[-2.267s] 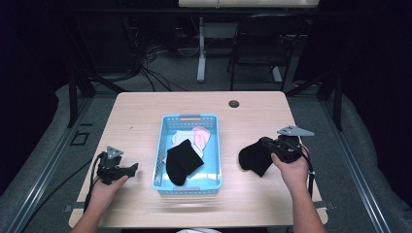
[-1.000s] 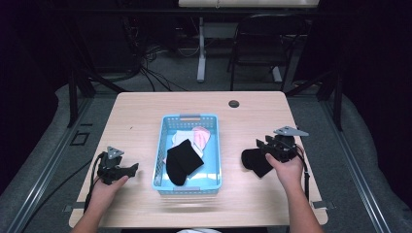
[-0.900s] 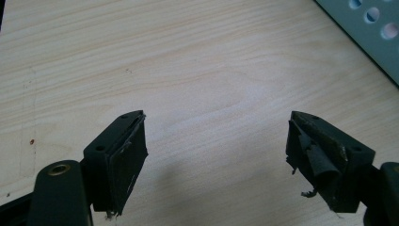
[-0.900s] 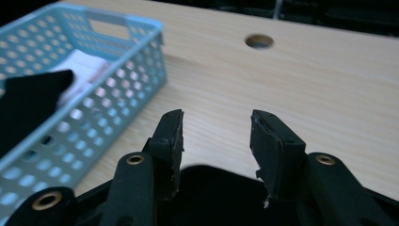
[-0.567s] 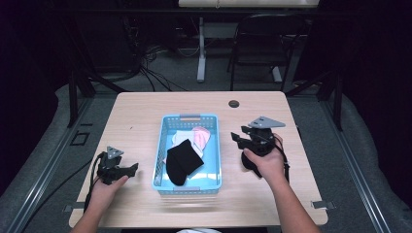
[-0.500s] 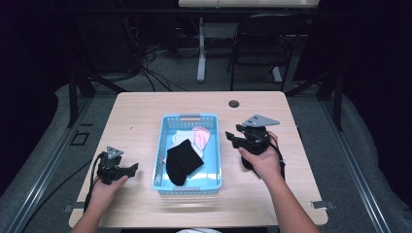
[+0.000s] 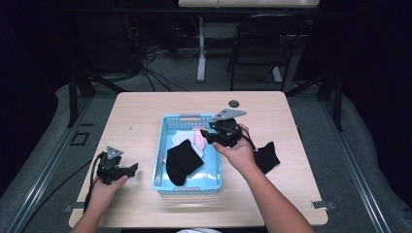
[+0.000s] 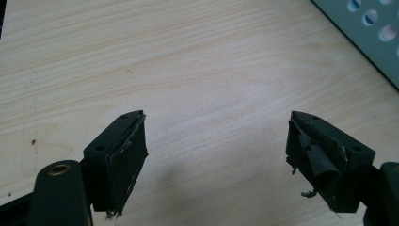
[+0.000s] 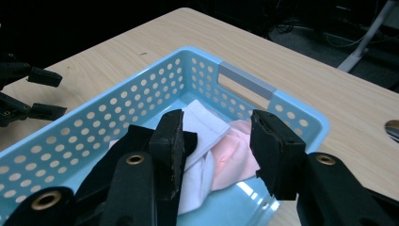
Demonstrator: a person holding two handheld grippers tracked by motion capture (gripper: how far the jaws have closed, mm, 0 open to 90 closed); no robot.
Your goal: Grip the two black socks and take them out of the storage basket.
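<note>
From the high view, the blue basket [image 7: 162, 160] sits at the centre of the wooden table [image 7: 141, 116]. In it lie a black sock [image 7: 182, 160] at the lower middle and white and pink socks [image 7: 197, 140] further up. The right gripper [image 7: 206, 137] hangs over the basket's upper right part, its jaws pointing toward the left of the frame. Another black sock [image 7: 266, 156] lies on the bare table just right of that forearm, outside the basket. At the lower left of the frame the left gripper [image 7: 130, 168] rests on the table, apart from the basket.

In the left gripper view, the two black jaws rise from the bottom edge, wide apart, with only bare wood between them. The basket's perforated wall crosses the upper right corner.

In the right gripper view, the jaws stand apart with nothing clamped; they have just been closing a little. Between and beyond them lie the pink sock [image 9: 233, 155] and the white sock [image 9: 202, 125] on the basket floor. The left gripper shows at the left edge.
</note>
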